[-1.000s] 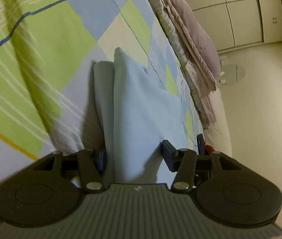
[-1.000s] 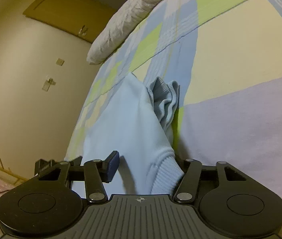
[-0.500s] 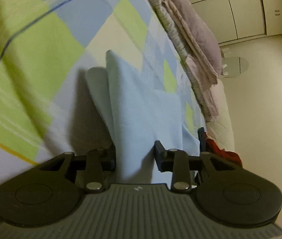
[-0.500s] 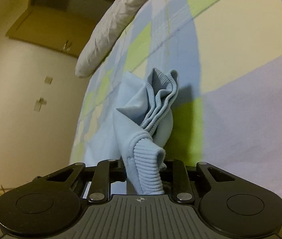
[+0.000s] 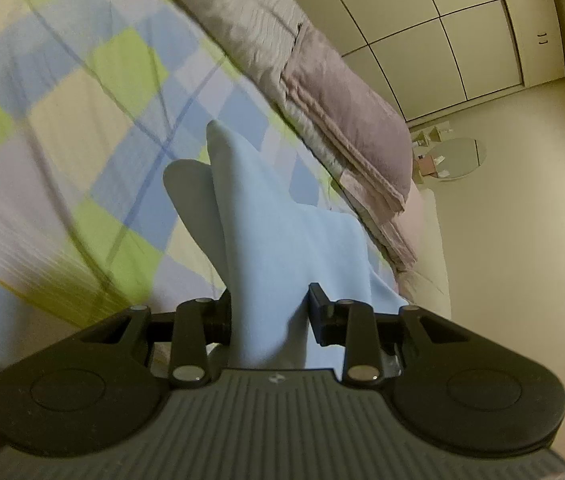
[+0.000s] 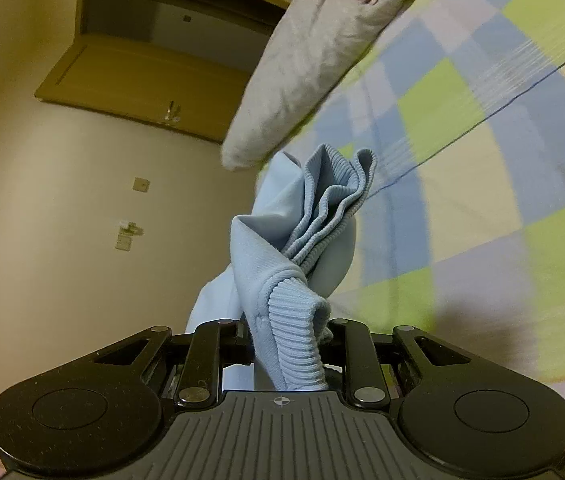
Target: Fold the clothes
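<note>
the light blue sweatshirt (image 5: 278, 240) was held clear above the checked bed (image 5: 82, 128), pinched by the left gripper (image 5: 269, 312) and, at its ribbed hem (image 6: 294, 340), by the right gripper (image 6: 290, 344), presumably so it could hang straight for folding.

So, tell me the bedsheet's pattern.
The bedsheet is checked in lime green, blue, cream and lilac; clearest in the right wrist view.
</note>
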The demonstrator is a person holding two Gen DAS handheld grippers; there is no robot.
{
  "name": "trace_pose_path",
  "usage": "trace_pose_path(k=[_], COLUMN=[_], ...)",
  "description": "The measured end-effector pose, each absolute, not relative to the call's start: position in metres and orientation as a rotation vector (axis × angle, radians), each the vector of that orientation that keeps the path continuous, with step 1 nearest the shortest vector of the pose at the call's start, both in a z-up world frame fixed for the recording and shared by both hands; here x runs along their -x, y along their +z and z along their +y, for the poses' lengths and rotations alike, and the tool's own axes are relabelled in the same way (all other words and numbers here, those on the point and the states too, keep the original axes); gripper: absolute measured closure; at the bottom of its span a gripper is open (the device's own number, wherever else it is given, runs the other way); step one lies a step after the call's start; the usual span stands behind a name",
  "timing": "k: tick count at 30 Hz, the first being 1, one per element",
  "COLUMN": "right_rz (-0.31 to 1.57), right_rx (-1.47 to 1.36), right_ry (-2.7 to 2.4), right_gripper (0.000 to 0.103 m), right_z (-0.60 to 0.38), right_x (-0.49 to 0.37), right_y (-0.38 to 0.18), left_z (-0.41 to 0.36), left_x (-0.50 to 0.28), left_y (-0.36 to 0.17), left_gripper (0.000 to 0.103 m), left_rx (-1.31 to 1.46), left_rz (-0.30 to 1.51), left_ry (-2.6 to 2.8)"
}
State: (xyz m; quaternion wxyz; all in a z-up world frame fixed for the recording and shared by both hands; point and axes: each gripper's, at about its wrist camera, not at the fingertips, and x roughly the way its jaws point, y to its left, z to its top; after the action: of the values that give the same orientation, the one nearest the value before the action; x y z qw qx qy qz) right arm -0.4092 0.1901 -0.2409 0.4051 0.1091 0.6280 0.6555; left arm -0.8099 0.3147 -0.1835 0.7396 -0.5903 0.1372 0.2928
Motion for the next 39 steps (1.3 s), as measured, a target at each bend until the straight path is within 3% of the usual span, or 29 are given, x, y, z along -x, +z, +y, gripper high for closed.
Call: trace_pose_path(k=[10,22,39], right_rz=[1.616,1.615,1.594], right_rx=[-0.235,-0.166,-0.355], right_ry=[1.753,1.828,1.503], right_gripper=[0.081,0.081,0.081], right_z=[0.249,0.307,0.423], right_x=[0.452,0.485,0.650], right_y=[-0.195,-0.194,-0.272], left_z=[0.321,0.357,0.594], left_x=[0.847,0.882,1.026], left_y=[-0.132,-0.137,-0.221], left_gripper=[0.074,0.074,0.074], left_rx=[1.265,1.275,1.207], left_rz=[0.210,0.154,0.425], left_ry=[0.752,0.814,0.617])
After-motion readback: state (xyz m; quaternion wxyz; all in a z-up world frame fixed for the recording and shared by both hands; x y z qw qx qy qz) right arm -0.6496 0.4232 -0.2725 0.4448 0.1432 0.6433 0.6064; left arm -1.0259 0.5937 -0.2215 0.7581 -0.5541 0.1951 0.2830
